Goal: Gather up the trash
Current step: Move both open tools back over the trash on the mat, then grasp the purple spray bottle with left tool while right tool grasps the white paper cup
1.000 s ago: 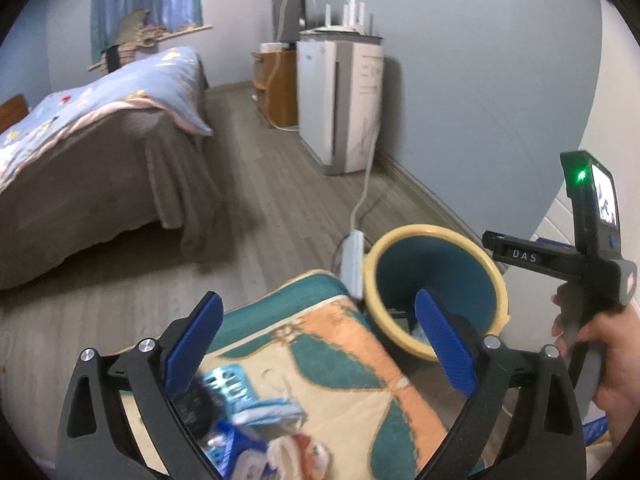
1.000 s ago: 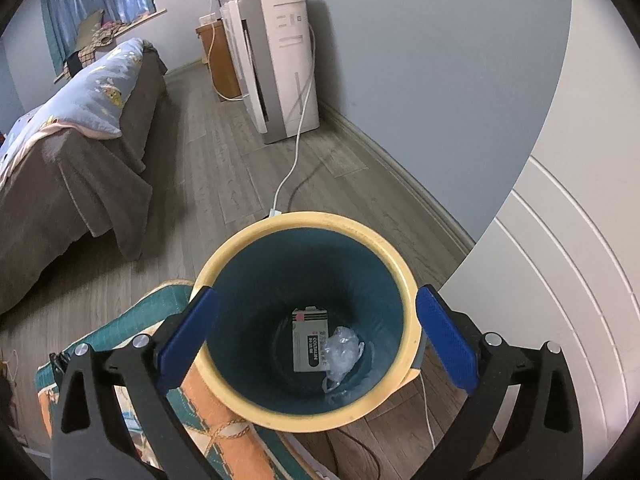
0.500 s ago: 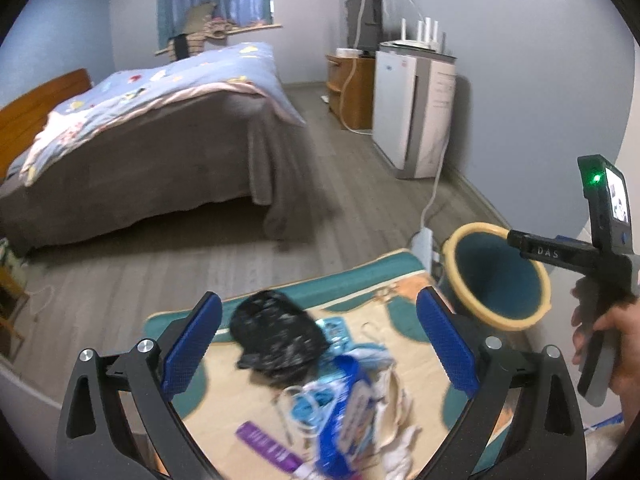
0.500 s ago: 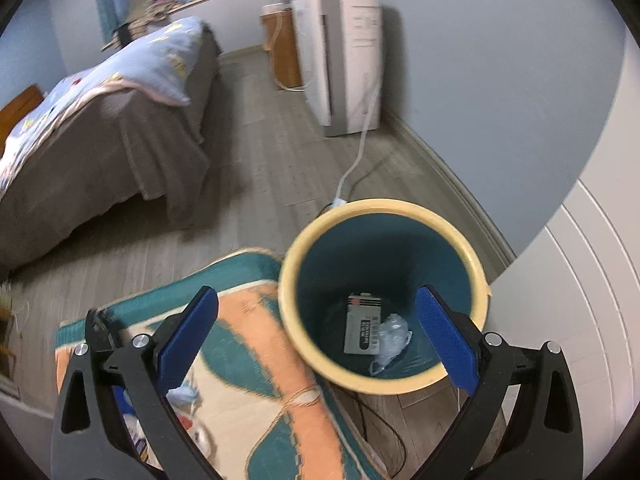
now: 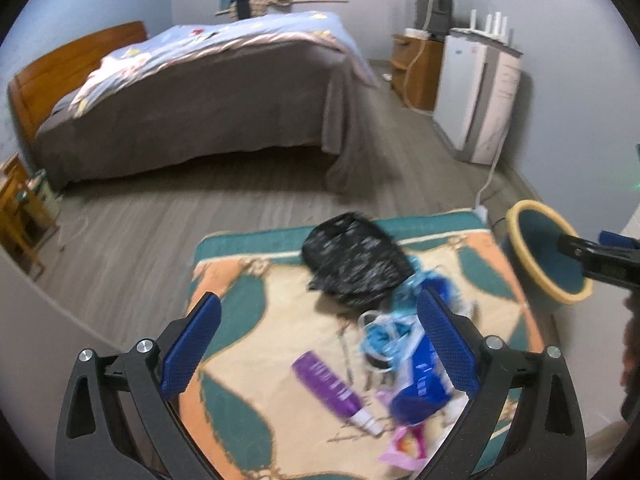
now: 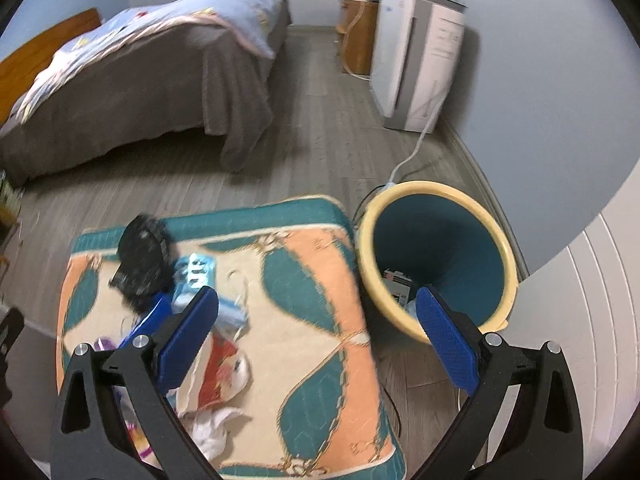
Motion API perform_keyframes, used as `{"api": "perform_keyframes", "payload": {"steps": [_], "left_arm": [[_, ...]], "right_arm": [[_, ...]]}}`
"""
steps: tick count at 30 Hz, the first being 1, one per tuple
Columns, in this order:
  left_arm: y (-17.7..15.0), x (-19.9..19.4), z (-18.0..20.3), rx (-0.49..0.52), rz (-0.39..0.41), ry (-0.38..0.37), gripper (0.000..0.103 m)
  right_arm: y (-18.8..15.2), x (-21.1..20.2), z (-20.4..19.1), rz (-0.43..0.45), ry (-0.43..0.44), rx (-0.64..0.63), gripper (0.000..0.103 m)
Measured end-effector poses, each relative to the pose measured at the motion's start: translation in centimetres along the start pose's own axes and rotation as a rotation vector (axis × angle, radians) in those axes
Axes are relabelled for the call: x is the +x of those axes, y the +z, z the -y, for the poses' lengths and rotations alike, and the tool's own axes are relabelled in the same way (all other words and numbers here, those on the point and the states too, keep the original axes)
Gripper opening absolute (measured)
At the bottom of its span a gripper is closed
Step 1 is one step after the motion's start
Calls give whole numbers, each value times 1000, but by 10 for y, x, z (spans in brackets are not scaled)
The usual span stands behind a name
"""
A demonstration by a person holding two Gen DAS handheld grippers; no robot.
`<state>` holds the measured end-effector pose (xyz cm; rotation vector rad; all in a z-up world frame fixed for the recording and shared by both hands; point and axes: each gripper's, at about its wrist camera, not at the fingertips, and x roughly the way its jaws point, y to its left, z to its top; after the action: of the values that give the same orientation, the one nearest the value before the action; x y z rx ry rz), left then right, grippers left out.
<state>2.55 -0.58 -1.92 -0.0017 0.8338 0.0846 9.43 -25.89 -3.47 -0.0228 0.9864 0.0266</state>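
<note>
Two grippers are mine: the left gripper [image 5: 318, 342] and the right gripper [image 6: 318, 334], and both have their jaws wide apart with nothing between them. One bin [image 6: 498, 248], yellow-rimmed and teal inside, stands on the floor touching the right edge of one mat [image 6: 316, 280]. Inside the bin I count two pieces: a box [image 6: 396, 280] and something pale beside it, mostly hidden behind my right jaw. On the mat lies one heap of trash. In it I can count one black bag [image 5: 354, 262] at the far side, one purple tube [image 5: 332, 390] lying flat nearer me, one blue pack [image 5: 420, 376] partly behind my left gripper's right jaw, and one pink wrapper [image 5: 402, 444] at the near edge. Blue-white strips [image 5: 386, 332] tangle between the bag and the pack; blur keeps me from counting them. From the right wrist view, one red-and-white wrapper [image 6: 222, 368] lies just beside my left jaw.

Beyond the mat, one bed [image 5: 208, 92] fills the far left. One white appliance [image 6: 416, 60] stands against the right wall, its cable [image 6: 416, 144] running down the floor toward the bin. One wooden cabinet [image 5: 414, 70] stands behind it.
</note>
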Motion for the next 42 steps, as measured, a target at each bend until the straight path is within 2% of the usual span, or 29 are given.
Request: {"api": "perform_keyframes", "payload": {"steps": [7, 12, 24, 27, 31, 37, 39, 41, 42], "left_arm": [[-24, 41, -19, -86, -130, 61, 97], [-32, 59, -18, -58, -172, 93, 97], [-58, 113, -20, -86, -341, 46, 97], [-61, 120, -16, -73, -361, 39, 97], [-71, 132, -9, -45, -430, 43, 95], [-80, 136, -4, -49, -476, -16, 76], [-81, 136, -4, -57, -488, -40, 67], [-84, 137, -5, -78, -502, -54, 62], [-86, 138, -6, -86, -509, -57, 61]], "right_arm": [[-19, 10, -24, -33, -9, -66, 97], [-30, 27, -30, -99, 35, -69, 97], [-46, 71, -53, -240, 63, -142, 97], [-47, 76, -52, -267, 105, -116, 97], [-50, 80, -55, -296, 169, -79, 97], [-54, 79, -69, -319, 241, -87, 79], [-55, 80, -72, -329, 230, -104, 62], [-57, 83, -70, -355, 228, -96, 50], [-57, 83, -67, -363, 227, -90, 47]]}}
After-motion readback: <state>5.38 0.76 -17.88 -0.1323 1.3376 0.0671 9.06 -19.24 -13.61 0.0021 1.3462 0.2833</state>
